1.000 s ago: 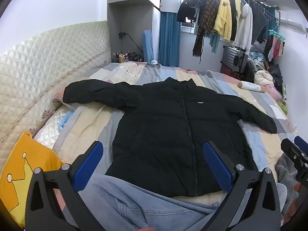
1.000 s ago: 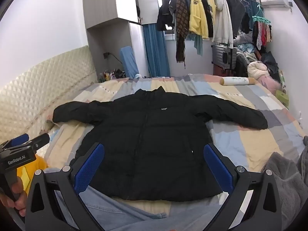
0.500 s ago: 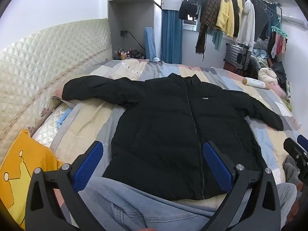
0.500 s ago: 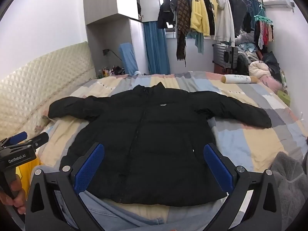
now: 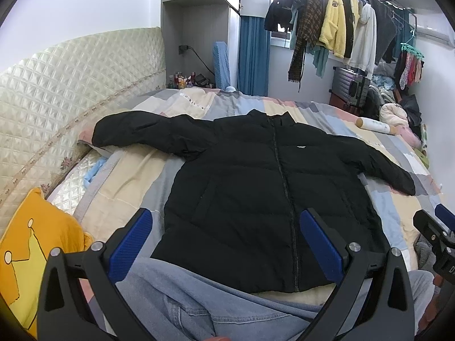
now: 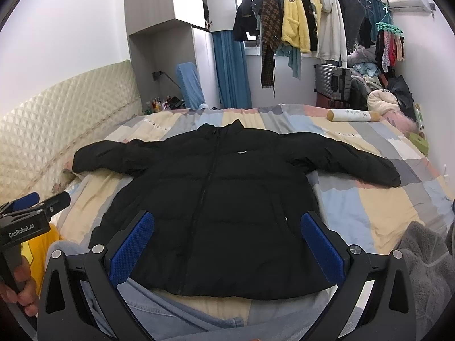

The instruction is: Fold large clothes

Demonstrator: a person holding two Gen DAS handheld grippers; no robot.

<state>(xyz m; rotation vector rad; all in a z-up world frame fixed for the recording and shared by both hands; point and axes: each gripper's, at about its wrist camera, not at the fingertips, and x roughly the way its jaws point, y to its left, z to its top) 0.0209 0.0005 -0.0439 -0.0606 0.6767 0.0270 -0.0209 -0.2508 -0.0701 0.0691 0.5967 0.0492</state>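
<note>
Both grippers hover with jaws spread wide and nothing between them, the left gripper [image 5: 226,240] and the right gripper [image 6: 227,240] held above a black puffer jacket [image 5: 267,199] that lies face up, zipped, sleeves spread, on a patchwork bedspread [image 5: 136,176]. Only the left view shows the yellow pillow [image 5: 37,244] by the quilted headboard [image 5: 57,91]. Only the right view shows the hand [image 6: 21,287] gripping the left tool, whose body reads "GenRobot.AI". A small white chest label on the jacket is too small to read. Compared with a second ago, both cameras sit slightly higher and the jacket has not moved.
</note>
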